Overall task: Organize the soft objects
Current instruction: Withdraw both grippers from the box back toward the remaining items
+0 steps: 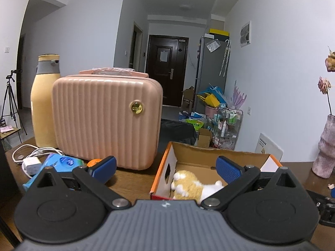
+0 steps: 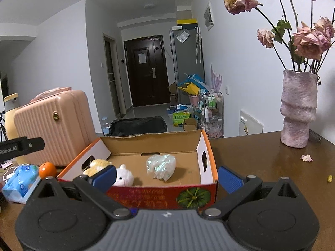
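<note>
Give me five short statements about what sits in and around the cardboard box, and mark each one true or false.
1. A plush toy lies inside the cardboard box. True.
2. A crumpled clear plastic bag lies in the box, apart from the plush toy. True.
3. The orange fruit lies inside the box. False: it sits on the table outside the box, near the pink case.
4. The left gripper is shut on the plush toy. False: its jaws stand wide apart, holding nothing.
5. The vase stands between the box and the pink case. False: it stands on the far side of the box from the case.
</note>
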Available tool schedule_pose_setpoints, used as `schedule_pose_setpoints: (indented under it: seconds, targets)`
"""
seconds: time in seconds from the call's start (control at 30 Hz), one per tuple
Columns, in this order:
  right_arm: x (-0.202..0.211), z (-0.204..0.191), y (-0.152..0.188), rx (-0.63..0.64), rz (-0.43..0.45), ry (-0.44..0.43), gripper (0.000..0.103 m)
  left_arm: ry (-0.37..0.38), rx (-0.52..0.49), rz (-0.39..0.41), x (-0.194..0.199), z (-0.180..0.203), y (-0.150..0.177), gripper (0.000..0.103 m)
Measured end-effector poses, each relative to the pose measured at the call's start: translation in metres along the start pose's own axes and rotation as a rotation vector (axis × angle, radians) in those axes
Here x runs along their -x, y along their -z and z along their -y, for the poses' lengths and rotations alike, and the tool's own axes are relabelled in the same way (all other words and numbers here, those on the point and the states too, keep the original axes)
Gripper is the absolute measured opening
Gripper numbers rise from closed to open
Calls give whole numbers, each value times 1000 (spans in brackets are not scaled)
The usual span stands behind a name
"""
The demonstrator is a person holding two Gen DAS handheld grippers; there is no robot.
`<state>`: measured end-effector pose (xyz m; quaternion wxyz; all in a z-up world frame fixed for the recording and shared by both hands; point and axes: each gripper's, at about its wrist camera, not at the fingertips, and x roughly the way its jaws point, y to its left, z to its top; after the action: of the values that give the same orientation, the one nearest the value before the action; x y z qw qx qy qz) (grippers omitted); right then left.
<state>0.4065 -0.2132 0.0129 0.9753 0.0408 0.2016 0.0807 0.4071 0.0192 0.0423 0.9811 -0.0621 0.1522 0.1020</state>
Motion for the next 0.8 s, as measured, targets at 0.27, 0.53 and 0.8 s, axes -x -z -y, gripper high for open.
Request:
schedule_pose_setpoints:
  seconds: [0.27, 0.53, 0.8]
  targets:
    - [30, -14, 21, 26, 1, -22, 103, 5, -15, 6, 29, -15, 16, 103]
    - [59, -26, 43, 38, 5, -32, 103, 29, -17, 7, 58, -29, 28, 103]
    - [86, -38, 65, 54, 22, -44, 103, 41, -33, -21, 79, -39, 49, 103]
